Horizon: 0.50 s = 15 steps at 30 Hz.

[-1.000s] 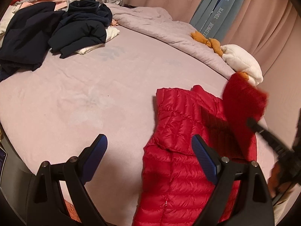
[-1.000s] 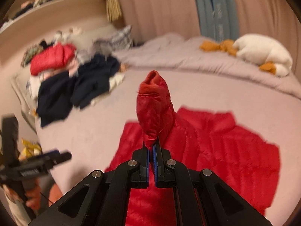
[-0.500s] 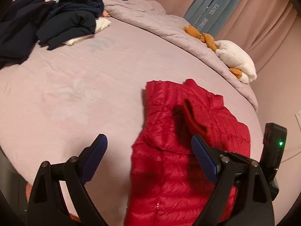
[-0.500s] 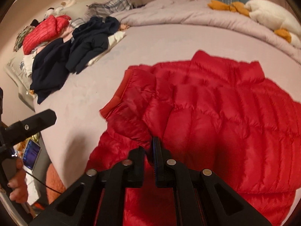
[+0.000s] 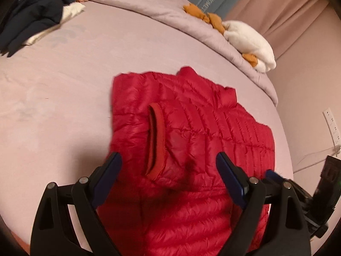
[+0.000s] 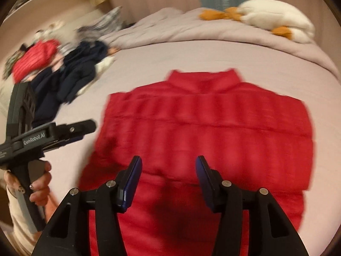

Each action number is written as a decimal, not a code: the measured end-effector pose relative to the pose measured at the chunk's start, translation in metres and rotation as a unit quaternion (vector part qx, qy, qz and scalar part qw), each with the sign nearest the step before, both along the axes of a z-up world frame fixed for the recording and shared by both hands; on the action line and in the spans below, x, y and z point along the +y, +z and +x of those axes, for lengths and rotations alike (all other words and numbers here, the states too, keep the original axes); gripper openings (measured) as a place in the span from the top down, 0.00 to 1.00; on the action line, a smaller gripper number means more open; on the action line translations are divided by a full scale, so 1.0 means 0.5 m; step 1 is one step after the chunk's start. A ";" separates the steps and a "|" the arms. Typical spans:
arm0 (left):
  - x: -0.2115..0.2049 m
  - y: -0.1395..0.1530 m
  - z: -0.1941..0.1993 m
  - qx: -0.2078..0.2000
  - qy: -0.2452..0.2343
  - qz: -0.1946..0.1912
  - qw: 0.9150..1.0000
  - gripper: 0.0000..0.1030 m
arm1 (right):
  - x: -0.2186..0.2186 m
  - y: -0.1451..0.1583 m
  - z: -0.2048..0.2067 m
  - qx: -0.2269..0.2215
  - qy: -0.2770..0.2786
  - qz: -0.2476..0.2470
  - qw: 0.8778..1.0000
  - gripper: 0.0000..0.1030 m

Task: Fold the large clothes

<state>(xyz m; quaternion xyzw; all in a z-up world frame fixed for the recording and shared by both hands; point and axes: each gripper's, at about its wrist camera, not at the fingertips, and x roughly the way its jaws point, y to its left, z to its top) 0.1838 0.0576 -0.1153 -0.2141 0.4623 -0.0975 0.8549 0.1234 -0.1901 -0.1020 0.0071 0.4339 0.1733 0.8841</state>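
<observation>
Our jaws are spread on both sides, and nothing is pinched in them. The left gripper [image 5: 168,164] hangs over the near part of the red puffy jacket [image 5: 191,132] with its jaws wide apart. The right gripper [image 6: 168,166] has just been opening its jaws, and they now stand partly apart above the jacket, with no cloth between them.

The red puffy jacket lies flat on the bed [image 5: 64,81], close to the near edge, with its collar [image 6: 202,77] pointing toward the far side. One sleeve is folded across its front, and we can see the sleeve cuff [image 5: 156,143] lying on top, just ahead of the left gripper.

At the far left corner of the bed sits a pile of dark clothes [image 6: 72,74], with another red jacket [image 6: 35,58] behind it. A grey blanket [image 5: 149,6] is bunched along the far edge. A white and orange soft toy [image 6: 275,17] rests on that blanket near the far right corner.

In the right wrist view a hand [image 6: 40,183] holds the handle of the left gripper beside the bed's left edge.
</observation>
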 end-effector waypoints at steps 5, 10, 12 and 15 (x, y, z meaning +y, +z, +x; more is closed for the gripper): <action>-0.018 -0.048 0.051 0.036 -0.011 0.002 0.999 0.39 | -0.084 -0.013 0.016 0.007 -0.075 -0.005 0.997 0.50; -0.025 -0.054 0.060 0.041 -0.010 0.003 0.999 0.83 | -0.143 -0.030 0.024 0.010 -0.126 -0.002 0.992 0.50; -0.027 -0.035 0.056 0.029 -0.005 0.018 0.999 0.89 | -0.161 -0.039 0.031 0.013 -0.137 0.003 0.990 0.50; -0.023 0.008 0.048 -0.002 0.006 0.032 0.999 0.91 | -0.182 -0.048 0.040 0.021 -0.153 0.009 0.988 0.50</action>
